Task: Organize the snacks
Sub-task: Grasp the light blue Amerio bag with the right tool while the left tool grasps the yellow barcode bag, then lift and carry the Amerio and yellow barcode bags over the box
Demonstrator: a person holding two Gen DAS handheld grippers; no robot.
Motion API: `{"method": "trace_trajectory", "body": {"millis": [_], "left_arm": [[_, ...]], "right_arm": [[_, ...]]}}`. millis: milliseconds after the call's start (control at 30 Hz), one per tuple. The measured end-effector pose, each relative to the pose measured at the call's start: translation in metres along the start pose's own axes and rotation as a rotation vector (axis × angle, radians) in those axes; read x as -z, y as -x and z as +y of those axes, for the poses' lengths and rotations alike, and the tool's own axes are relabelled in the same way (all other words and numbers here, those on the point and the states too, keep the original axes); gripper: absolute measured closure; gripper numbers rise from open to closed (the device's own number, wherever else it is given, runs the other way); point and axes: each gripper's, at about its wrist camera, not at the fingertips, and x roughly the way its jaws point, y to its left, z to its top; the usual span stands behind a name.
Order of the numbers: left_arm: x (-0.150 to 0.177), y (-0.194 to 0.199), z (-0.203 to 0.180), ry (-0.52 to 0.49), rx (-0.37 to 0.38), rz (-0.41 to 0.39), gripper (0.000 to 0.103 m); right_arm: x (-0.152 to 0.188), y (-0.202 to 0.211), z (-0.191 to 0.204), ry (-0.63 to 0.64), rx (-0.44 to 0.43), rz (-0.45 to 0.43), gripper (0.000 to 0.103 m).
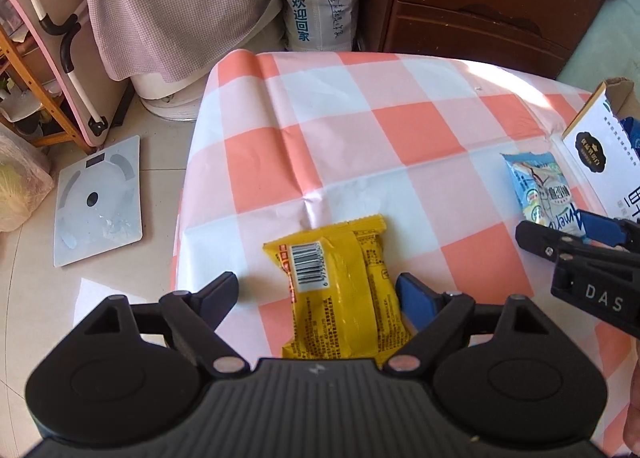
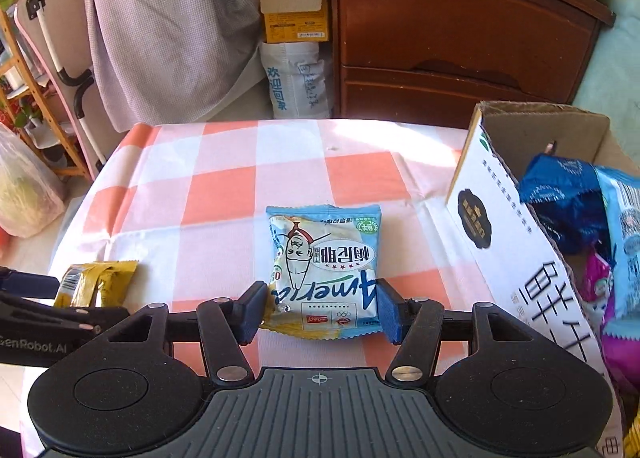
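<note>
On checkered tablecloth (image 2: 224, 194): one yellow packet (image 1: 340, 290), one blue packet (image 2: 326, 270), one box (image 2: 516, 254).

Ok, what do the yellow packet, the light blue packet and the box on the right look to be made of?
Yellow packet: probably thin plastic film, glossy, with crimped ends and a back seam.
Light blue packet: likely the same kind of film, shiny, with serrated edges.
Box: cardboard, white printed outside, bare brown inside on its flaps.

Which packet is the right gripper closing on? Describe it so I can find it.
On the checked tablecloth, left of the cardboard box, lies a light blue snack packet between the right gripper pads. The only other packet on the cloth is yellow.
</note>
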Motion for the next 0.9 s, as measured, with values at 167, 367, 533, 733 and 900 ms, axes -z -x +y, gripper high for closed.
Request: {"method": "trace_trajectory", "body": {"millis": [167, 367, 533, 733, 900], "left_arm": [[0.003, 0.005, -0.005, -0.006, 0.021, -0.032, 0.032], [0.006, 0.01, -0.012, -0.044, 0.034, -0.059, 0.057], [0.005, 0.014, -0.011, -0.04, 0.052, -0.06, 0.058], [0.004, 0.017, -0.018, -0.061, 0.054, -0.078, 0.058], [0.004, 0.02, -0.024, -0.081, 0.055, -0.095, 0.058]], "right_arm": [[0.021, 0.02, -0.004, -0.094, -0.003, 0.027, 0.046], [0.039, 0.043, -0.002, -0.206, 0.01, 0.025, 0.046], [0.045, 0.056, 0.001, -0.192, 0.038, -0.008, 0.046], [0.039, 0.063, -0.006, -0.188, 0.039, -0.048, 0.046], [0.038, 0.063, -0.005, -0.175, 0.041, -0.049, 0.046]]}}
